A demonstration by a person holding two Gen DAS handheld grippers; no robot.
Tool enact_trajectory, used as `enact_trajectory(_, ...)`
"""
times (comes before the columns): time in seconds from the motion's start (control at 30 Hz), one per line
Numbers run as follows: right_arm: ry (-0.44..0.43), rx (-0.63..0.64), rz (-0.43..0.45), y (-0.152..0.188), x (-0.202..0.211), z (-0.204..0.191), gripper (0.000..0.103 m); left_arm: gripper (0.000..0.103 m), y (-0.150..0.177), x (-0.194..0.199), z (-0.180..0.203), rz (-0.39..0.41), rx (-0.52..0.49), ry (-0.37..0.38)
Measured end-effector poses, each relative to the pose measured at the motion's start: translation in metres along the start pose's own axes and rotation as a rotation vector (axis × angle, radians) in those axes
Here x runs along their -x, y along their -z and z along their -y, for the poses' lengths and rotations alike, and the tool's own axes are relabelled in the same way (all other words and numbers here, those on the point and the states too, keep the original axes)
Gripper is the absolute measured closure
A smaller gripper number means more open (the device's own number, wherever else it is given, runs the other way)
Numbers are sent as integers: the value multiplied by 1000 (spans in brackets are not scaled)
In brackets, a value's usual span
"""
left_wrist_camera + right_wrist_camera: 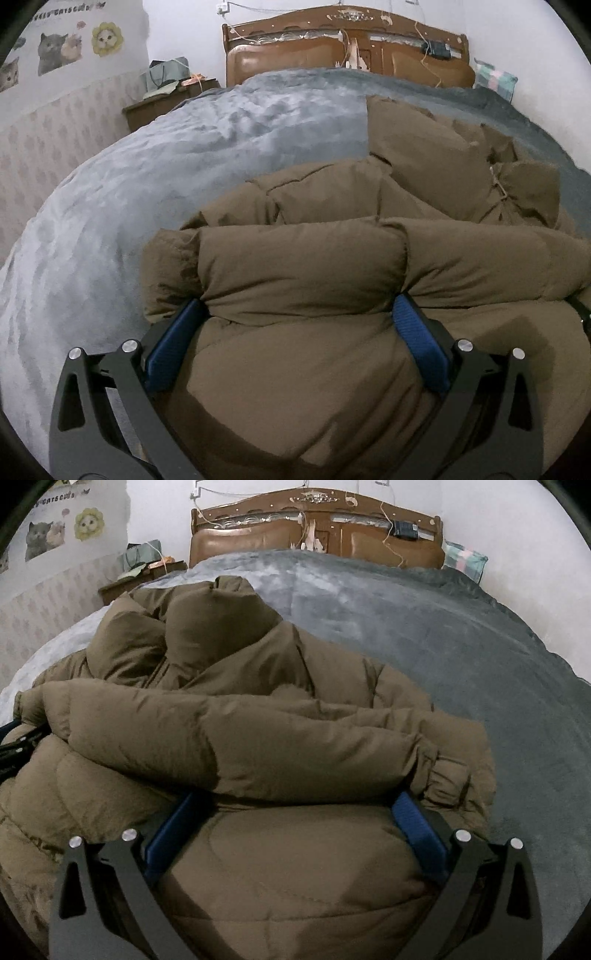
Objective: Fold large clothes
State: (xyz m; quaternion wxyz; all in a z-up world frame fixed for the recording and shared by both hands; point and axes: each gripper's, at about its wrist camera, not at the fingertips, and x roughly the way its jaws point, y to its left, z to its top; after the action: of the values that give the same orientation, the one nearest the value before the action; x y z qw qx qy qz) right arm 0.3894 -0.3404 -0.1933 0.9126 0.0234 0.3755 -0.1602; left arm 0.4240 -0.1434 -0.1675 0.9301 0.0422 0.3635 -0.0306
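A brown puffer jacket (306, 273) lies folded in a bulky heap on the grey blanket (155, 158) that covers the bed, near the bed's foot. The left tool (299, 325) stands spread wide, padded fabric bulging between its blue pads (173, 343), though whether they press on it cannot be told. The right tool (299, 808) is spread to its widest over the jacket's other end, fabric between its fingers too. Beyond stands a carved wooden headboard (347, 55); on the nightstand (147, 107) sits a pale green bag (162, 74), its contents hidden.
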Motion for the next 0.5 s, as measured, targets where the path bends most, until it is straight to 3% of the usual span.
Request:
enact_trajectory(0.13,-12,-5,22,2,10,3,2,6,-3,34,-18,-22,59,60)
enact_trajectory(0.2,-51,-14,18,3,23,8,2,6,-4,89,-44,29,177,109)
enact_trajectory(0.27,-102,-12,-9,-1,57,17,2,3,1,151,-67,59,235,157)
enact_trajectory(0.33,-208,-51,53,0,122,33,2,3,14,198,-78,71,170,138)
enact_trajectory(0.4,-243,-42,75,11,176,42,2,3,43,251,-91,105,43,53)
enact_trajectory(0.5,-158,79,-17,30,232,47,2,3,88,302,-116,90,-43,-32)
